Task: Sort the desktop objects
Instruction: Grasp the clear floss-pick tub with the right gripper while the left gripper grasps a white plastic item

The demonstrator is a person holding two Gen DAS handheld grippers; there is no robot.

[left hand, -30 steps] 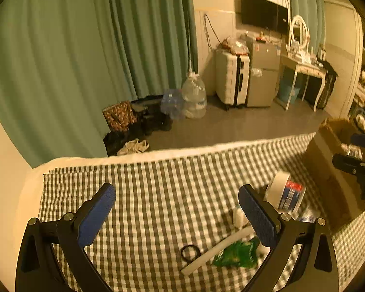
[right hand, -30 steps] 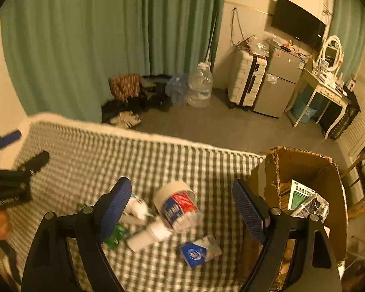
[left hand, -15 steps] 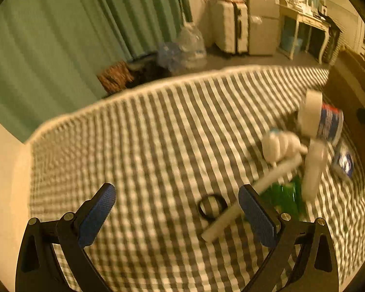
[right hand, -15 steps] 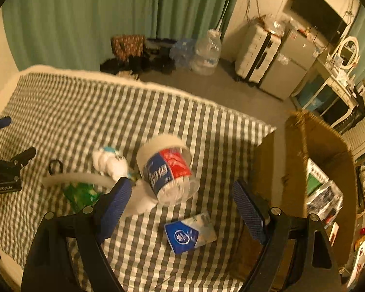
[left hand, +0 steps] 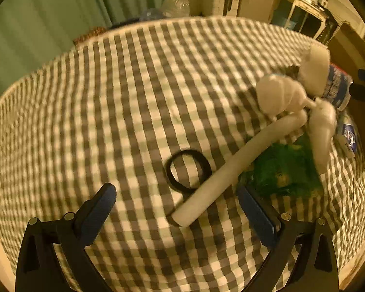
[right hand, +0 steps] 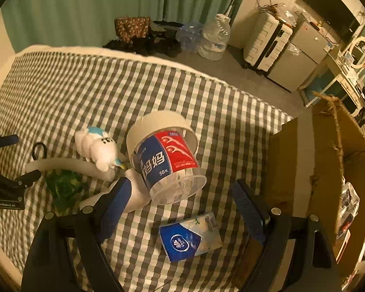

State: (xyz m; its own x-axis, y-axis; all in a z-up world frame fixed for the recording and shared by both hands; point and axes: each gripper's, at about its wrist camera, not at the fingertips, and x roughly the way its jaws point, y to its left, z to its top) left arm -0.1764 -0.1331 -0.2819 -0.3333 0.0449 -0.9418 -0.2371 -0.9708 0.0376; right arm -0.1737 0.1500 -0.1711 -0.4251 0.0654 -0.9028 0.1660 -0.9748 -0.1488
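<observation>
Both grippers, left [left hand: 176, 215] and right [right hand: 180, 202], dropped toward clutter, fingers spread, empty.

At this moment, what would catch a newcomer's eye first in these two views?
The tipped-over jar with its red and blue label, lying mid-cloth ahead of the open right gripper. Next, the cardboard box at the checked cloth's right edge, and the long white tube lying over a black ring before the open left gripper.

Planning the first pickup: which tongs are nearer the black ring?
Left. The left tongs hover open just above the black ring; the right tongs hang over the jar, further off.
</observation>
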